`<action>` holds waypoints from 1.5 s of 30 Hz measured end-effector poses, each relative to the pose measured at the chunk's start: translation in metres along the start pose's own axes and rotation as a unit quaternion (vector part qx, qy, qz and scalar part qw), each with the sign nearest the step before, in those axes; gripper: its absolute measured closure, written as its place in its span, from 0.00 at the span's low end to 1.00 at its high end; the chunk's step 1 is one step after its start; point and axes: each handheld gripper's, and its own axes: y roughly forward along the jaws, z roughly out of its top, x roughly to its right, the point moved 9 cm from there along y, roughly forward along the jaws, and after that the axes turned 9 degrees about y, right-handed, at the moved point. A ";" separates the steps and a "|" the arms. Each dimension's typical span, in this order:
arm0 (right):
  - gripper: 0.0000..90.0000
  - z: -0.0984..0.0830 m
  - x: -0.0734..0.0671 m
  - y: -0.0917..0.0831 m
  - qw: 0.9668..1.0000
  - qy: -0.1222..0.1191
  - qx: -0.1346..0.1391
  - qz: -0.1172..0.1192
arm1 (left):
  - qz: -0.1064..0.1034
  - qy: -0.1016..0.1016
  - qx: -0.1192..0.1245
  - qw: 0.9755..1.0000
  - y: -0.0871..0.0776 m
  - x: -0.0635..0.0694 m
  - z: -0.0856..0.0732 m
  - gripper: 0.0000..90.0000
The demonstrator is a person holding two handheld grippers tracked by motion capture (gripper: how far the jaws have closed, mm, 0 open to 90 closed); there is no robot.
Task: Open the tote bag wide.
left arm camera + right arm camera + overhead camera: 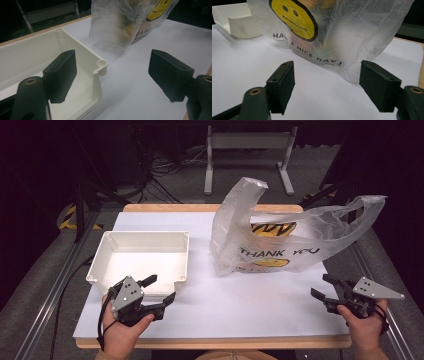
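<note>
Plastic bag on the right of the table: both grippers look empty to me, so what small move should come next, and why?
Probably ease the right gripper forward to the plastic bag. Its jaws stand open with nothing between them, and in the right gripper view the bag stands just ahead of them, untouched. The left gripper, also open and empty, hovers at the near corner of the white bin, farther from the bag.

Three cameras on one white-topped table: one fixed overhead, one riding on each handheld gripper.

The high view looks forward and down over the whole table (pixel 210 315). The left gripper view sits low and close, facing the white plastic tray (pixel 82 53). The right gripper view, equally low, faces the clear smiley-face bag (pixel 342 32). All three share bag and tray.
</note>
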 end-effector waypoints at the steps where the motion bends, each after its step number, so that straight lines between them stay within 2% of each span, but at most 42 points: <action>1: 0.30 0.000 0.000 0.000 1.000 0.000 0.000 0.000 | 0.000 0.000 0.000 1.000 0.000 0.000 0.000 0.26; 2: 0.30 -0.001 0.000 0.001 1.000 0.001 -0.004 0.001 | -0.008 -0.003 0.006 1.000 0.005 0.003 0.007 0.26; 4: 0.30 -0.001 0.000 0.001 1.000 0.002 -0.006 0.002 | -0.014 -0.002 0.009 1.000 0.009 0.005 0.012 0.26; 6: 0.29 -0.001 0.000 0.001 1.000 0.004 -0.006 0.003 | -0.027 0.006 0.014 1.000 0.018 0.011 0.024 0.25; 12: 0.27 -0.001 0.001 0.001 1.000 0.006 -0.006 0.005 | -0.045 0.023 0.028 0.998 0.035 0.022 0.044 0.24; 15: 0.23 -0.001 0.001 0.002 1.000 0.004 -0.007 0.006 | -0.050 0.024 0.033 0.998 0.046 0.023 0.052 0.23; 18: 0.21 0.001 0.001 0.002 1.000 0.003 -0.004 0.007 | -0.052 0.018 0.038 0.998 0.051 0.021 0.056 0.22; 19: 0.19 0.002 0.001 0.002 1.000 0.004 -0.003 0.009 | -0.050 0.012 0.041 0.998 0.058 0.020 0.059 0.22; 24: 0.17 0.001 0.001 0.004 1.000 0.007 -0.003 0.011 | -0.042 0.012 0.041 0.998 0.074 0.019 0.064 0.21; 27: 0.12 0.002 0.004 0.004 1.000 0.013 0.000 0.004 | -0.055 0.001 0.047 0.997 0.084 0.022 0.070 0.19; 31: 0.08 0.005 0.005 0.004 1.000 0.009 0.014 0.001 | -0.065 -0.003 0.052 0.997 0.094 0.027 0.080 0.16; 36: 0.07 0.010 0.005 0.004 0.999 0.014 0.032 0.001 | -0.068 0.000 0.056 0.996 0.102 0.032 0.087 0.14; 40: 0.07 0.009 0.006 0.005 0.999 0.013 0.031 -0.001 | -0.065 0.015 0.043 0.997 0.110 0.033 0.089 0.14; 43: 0.07 0.009 0.005 0.006 0.999 0.016 0.031 0.002 | -0.065 0.018 0.048 0.997 0.117 0.033 0.091 0.14; 45: 0.07 0.009 0.005 0.006 0.999 0.016 0.031 0.003 | -0.055 0.024 0.050 0.997 0.125 0.030 0.095 0.15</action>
